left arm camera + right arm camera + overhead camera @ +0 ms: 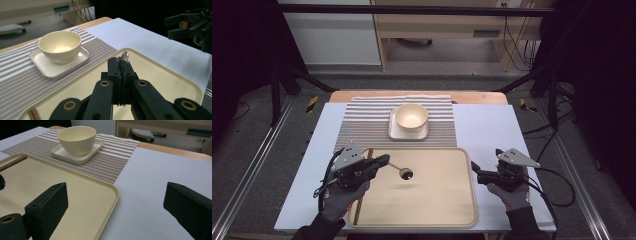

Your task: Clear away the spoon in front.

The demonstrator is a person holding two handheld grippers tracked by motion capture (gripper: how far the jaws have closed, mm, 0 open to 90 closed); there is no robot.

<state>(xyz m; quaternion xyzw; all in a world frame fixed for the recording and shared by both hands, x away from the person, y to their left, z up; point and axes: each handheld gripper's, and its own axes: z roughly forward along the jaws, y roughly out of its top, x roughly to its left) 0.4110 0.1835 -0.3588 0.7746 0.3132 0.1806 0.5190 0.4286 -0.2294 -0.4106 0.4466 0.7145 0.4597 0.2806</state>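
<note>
The left gripper has its jaws pressed together on the handle of a small metal spoon, so the spoon hangs out in front of it, its bowl low over the beige tray. Pinched by the handle this way, the bowl end stays free, which would suit carrying it or setting it down somewhere. From the left gripper view the spoon rises between the closed jaws and points toward the far rim of the tray. The right gripper waits just off the tray's right edge with its jaws spread and nothing between them, seemingly keeping clear until needed. Behind the tray, on a striped placemat, a cream bowl stands upright on a square white plate; the bowl looks empty. A pair of dark chopsticks lies along the tray's left side. Everything rests on a pale sheet covering the desk.
</note>
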